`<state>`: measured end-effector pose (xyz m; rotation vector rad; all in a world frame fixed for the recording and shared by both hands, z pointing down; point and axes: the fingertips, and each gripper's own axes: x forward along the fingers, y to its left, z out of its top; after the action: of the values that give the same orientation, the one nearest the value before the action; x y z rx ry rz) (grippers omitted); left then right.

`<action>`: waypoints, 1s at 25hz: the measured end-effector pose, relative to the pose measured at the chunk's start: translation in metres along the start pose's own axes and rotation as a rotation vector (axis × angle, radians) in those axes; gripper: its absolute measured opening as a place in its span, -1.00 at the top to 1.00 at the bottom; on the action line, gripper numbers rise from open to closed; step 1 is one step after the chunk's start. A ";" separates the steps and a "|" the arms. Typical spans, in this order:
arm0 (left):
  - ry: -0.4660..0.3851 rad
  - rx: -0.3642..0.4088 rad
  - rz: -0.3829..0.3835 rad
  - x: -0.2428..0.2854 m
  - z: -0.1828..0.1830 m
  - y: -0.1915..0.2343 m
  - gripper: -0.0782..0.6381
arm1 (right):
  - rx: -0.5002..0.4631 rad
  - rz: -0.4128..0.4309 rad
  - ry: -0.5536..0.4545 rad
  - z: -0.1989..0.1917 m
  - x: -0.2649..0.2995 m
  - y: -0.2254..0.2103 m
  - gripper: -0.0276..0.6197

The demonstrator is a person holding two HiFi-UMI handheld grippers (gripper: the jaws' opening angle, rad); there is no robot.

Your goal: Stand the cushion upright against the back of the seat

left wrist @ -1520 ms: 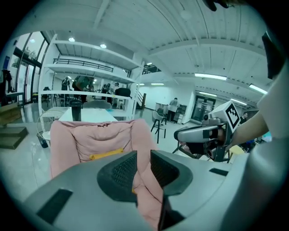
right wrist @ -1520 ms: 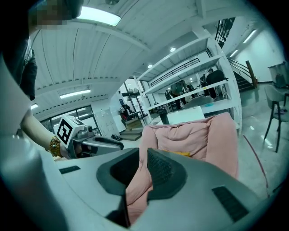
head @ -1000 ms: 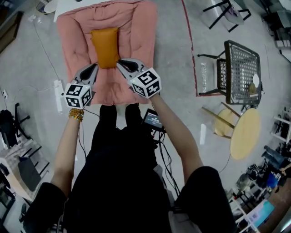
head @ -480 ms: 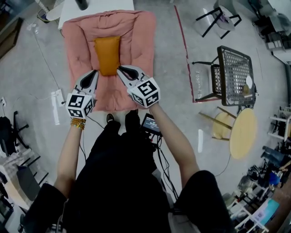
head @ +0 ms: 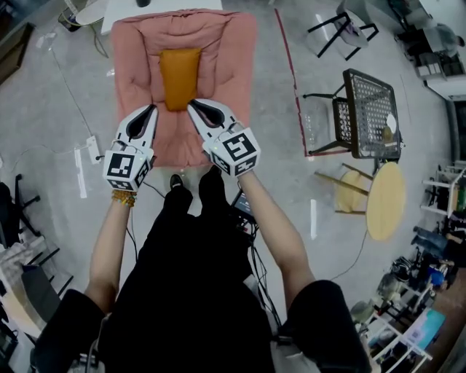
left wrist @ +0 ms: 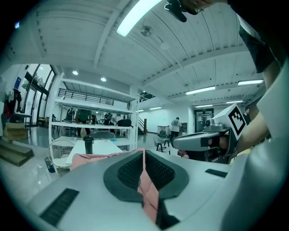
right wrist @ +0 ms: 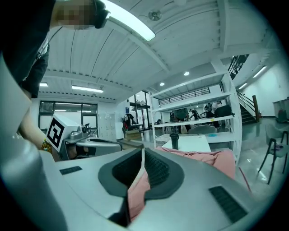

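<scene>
The left gripper (head: 152, 109) and right gripper (head: 192, 105) each pinch the pink seat pad (head: 233, 73), upper left of the frame. The orange cushion (head: 180, 67) rests just above their tips.

**Open floor on both flanks, cloth and cushion ahead**

The left gripper (head: 152, 109) and right gripper (head: 192, 105) were near each other, each with its jaws pinched on fabric of the pink quilted seat pad (head: 226, 65), leaving no room between them. Only a narrow gap separated the two tips, and the orange rectangular cushion (head: 180, 76) lay just ahead of it. Beyond the pad, a white table (head: 189, 6) bearing a dark cup (left wrist: 88, 144) closed the far side. Left of the left gripper, the grey concrete floor (head: 58, 109) lay open apart from a white power strip (head: 92, 148). Right of the right gripper, the floor was free up to a black metal mesh chair (head: 368, 109), well apart.
</scene>
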<state>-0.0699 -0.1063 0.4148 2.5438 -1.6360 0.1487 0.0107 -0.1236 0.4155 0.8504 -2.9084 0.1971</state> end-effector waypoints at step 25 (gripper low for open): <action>-0.147 0.119 0.164 -0.083 0.034 -0.156 0.71 | -0.185 -0.025 -0.138 0.020 -0.159 0.054 0.83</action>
<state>0.0386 0.0270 0.3624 2.5584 -1.9473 0.0769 0.1138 0.0024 0.3693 0.9016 -2.9798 -0.1359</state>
